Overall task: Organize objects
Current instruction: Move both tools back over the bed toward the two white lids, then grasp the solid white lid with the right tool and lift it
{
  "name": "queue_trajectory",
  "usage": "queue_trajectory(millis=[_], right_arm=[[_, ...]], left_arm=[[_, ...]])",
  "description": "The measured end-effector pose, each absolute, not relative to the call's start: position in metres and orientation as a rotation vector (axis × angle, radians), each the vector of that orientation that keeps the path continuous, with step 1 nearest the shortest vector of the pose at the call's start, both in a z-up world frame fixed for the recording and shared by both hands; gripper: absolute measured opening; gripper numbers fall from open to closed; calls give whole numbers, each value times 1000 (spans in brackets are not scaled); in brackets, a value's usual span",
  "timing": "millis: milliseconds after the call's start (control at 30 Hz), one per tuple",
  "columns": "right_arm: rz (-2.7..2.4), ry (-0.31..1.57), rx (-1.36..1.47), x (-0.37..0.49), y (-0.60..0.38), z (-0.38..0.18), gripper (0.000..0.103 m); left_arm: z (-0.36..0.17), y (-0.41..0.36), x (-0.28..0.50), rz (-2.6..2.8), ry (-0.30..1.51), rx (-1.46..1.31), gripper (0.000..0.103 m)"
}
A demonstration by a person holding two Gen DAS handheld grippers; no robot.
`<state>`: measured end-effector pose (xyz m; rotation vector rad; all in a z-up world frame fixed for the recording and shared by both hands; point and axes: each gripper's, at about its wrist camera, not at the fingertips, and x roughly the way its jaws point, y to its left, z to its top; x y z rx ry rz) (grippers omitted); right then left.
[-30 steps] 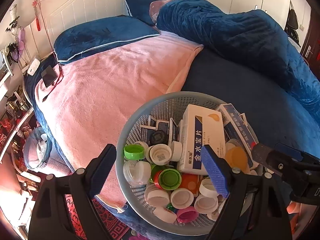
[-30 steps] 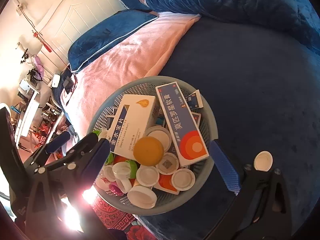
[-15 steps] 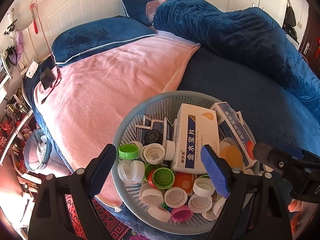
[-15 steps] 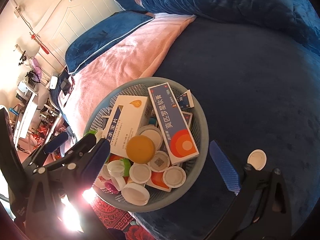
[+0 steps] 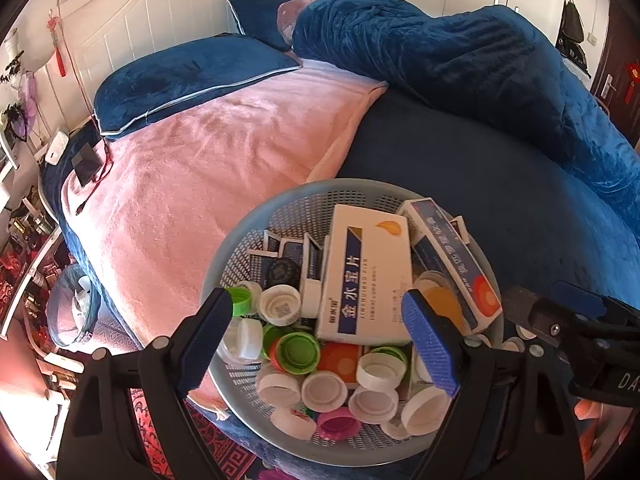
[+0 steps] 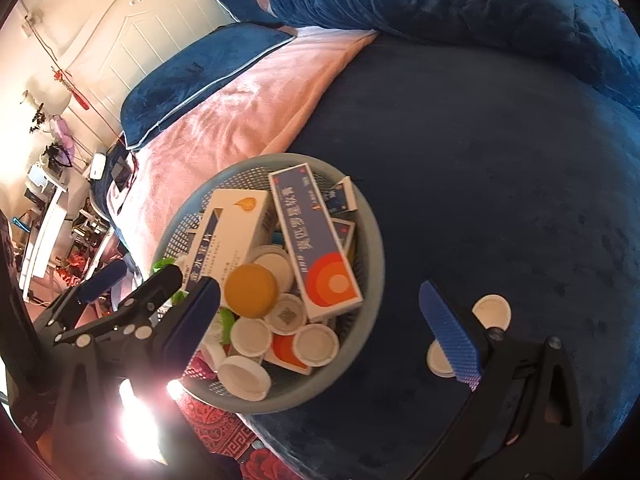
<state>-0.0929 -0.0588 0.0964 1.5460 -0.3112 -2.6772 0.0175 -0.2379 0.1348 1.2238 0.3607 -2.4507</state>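
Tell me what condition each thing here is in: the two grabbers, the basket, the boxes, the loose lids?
Left gripper: open, empty, above the basket.
Right gripper: open, empty.
Basket: upright on the bed, heaped full.
White medicine box: closed, lying flat on top.
Blue-and-orange box: closed, lying flat.
Two white lids: outside the basket, on the blue cover.

Round grey mesh plastic basket [image 6: 372, 240] on blue bed [image 6: 500, 160]; two white round caps [image 6: 491, 311] right beside it.

Both wrist views look down close over the bed's foot, sharing the basket [image 5: 256, 216] [image 6: 372, 216], right view offset rightward
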Motion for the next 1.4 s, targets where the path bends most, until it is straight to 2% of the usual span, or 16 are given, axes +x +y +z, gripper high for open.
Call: queue_trajectory(millis=[467,1400], right_arm=[[-2737,-364,1604,-78,-22,101,101],[-2766,-493,1827,-49,49,84,101]], left_arm=[[139,-200,2,-2475,286,1292,88],[131,-132,-17,-2500,267,1545,88]])
